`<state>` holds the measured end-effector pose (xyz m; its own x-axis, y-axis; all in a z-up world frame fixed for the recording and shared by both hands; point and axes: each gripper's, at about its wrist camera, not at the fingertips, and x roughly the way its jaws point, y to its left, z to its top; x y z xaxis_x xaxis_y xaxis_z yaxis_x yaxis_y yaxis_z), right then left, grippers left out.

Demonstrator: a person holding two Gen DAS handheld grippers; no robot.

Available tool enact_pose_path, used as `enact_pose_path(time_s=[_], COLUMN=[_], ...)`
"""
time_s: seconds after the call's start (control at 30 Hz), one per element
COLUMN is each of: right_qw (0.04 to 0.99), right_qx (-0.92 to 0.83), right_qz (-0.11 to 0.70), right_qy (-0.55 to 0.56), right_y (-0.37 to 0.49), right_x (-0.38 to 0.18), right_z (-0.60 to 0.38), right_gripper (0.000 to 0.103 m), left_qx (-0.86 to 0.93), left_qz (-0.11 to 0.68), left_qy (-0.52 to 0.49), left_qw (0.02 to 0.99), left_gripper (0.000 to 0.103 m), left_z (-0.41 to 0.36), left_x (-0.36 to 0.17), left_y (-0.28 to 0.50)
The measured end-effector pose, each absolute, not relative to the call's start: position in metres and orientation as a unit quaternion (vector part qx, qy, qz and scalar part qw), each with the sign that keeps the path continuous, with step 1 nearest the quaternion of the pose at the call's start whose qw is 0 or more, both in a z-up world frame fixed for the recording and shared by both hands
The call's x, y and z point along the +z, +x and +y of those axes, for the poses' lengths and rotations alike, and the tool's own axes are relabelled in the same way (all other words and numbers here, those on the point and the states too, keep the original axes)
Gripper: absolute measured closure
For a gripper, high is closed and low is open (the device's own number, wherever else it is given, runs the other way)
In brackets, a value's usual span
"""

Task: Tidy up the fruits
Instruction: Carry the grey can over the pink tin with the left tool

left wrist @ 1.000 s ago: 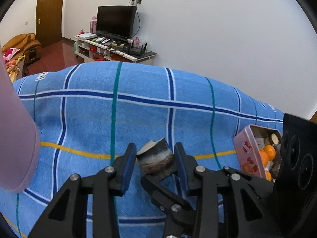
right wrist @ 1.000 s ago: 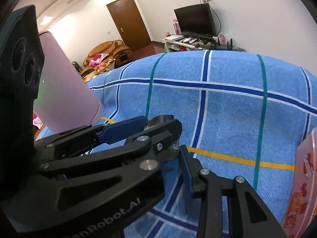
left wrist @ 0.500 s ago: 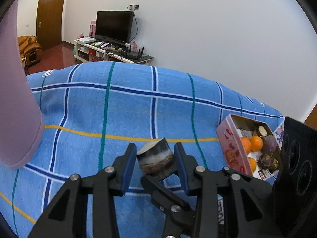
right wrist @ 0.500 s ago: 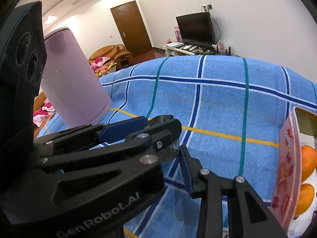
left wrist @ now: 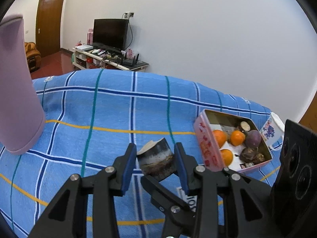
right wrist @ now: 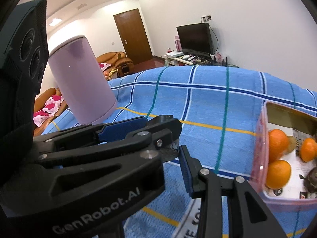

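My left gripper (left wrist: 155, 158) is clamped on the dark cut root piece (left wrist: 156, 161), and the pink tin (left wrist: 204, 144) at its right is crowded, so the piece may roll out.

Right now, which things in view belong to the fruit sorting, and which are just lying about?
Part of the job:
- left tongs, shut on the cut brown chunk
- pink tin on the blue cloth
- oranges and dark fruits inside it

Just lying about:
- pink cylinder
- patterned mug behind the tin
- TV and its stand
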<state>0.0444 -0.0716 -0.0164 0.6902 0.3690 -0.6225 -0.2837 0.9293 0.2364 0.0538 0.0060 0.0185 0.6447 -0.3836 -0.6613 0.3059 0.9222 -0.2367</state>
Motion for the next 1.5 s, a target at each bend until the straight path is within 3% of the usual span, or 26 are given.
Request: enact_pose_path(time_s=[0.53,1.0,1.5], right_qw=[0.937,0.943,0.938], right_qx=[0.139,0.075,0.054], right_qz=[0.311,0.310,0.329], right_qy=[0.081,0.095,0.099], right_y=[0.004,-0.007,0.008], right_x=[0.008,0.006,-0.009], right_z=[-0.142,-0.234,-0.271], right_gripper=[0.064,0.064,0.064], left_qx=[-0.235,-0.290,-0.305], left_qz=[0.355,0.366,0.381], left_qy=[-0.017,-0.007,-0.016], left_qw=[0.905,0.884,0.873], left_gripper=[0.062,0.062,0.062], left_z=[-0.079,-0.174,-0.203], left_x=[0.046,0.039,0.021], left_y=[0.028,0.035,0.052])
